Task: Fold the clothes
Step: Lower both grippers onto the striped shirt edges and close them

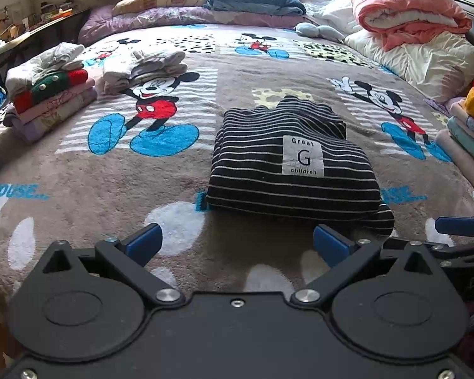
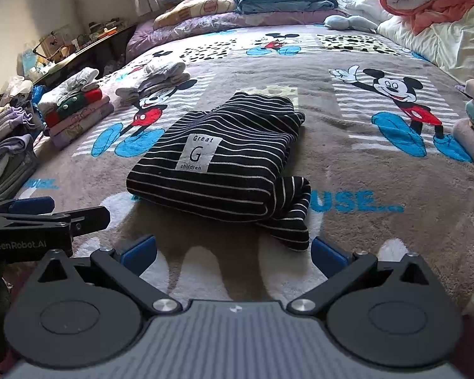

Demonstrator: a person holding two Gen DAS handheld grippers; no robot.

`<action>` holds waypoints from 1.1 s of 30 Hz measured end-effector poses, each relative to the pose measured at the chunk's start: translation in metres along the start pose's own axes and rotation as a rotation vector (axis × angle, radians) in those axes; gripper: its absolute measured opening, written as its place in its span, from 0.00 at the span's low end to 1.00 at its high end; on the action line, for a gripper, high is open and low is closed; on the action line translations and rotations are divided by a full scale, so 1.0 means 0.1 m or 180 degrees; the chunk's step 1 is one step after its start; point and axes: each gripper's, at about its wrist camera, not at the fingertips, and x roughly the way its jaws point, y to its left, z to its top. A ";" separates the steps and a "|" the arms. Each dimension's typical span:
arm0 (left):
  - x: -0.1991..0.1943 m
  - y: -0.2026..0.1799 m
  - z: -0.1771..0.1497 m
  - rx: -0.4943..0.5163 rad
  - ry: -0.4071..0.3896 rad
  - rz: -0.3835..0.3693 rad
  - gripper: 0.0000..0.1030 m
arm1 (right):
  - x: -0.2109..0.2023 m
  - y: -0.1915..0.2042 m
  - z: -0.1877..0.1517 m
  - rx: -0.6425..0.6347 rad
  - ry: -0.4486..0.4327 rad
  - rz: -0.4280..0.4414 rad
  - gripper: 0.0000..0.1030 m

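Left wrist view shows my left gripper with its fingers wide apart, holding nothing. My right gripper is spread apart and empty too. The striped shirt lies folded on the bed, just ahead of both grippers. One sleeve sticks out near my right gripper. I think I should tuck it under gently, so the fold stays neat. I cannot see what is under the shirt.

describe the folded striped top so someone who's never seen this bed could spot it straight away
On the Mickey Mouse blanket, look mid-bed, just beyond both open grippers. The black striped top lies folded alone. Unlike the pastel stacks at the bed's edge, it carries a white "Great G children" patch.
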 end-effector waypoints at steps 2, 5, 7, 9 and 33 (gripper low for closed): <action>0.05 0.02 0.02 -0.0003 0.0059 -0.0064 1.00 | 0.02 -0.01 0.00 0.0008 0.0018 -0.0001 1.00; 0.13 0.06 0.06 -0.0026 0.0162 -0.0154 1.00 | 0.08 -0.03 0.01 0.0032 0.0068 0.0014 1.00; 0.19 0.09 0.08 -0.0024 0.0221 -0.0180 1.00 | 0.12 -0.05 0.01 0.0046 0.0105 0.0029 1.00; 0.25 0.10 0.10 -0.0009 0.0265 -0.0181 1.00 | 0.16 -0.07 0.02 0.0059 0.0144 0.0036 1.00; 1.11 0.44 0.80 0.0099 0.0189 -0.0613 1.00 | 0.57 -0.42 0.55 0.0044 -0.0105 0.0296 1.00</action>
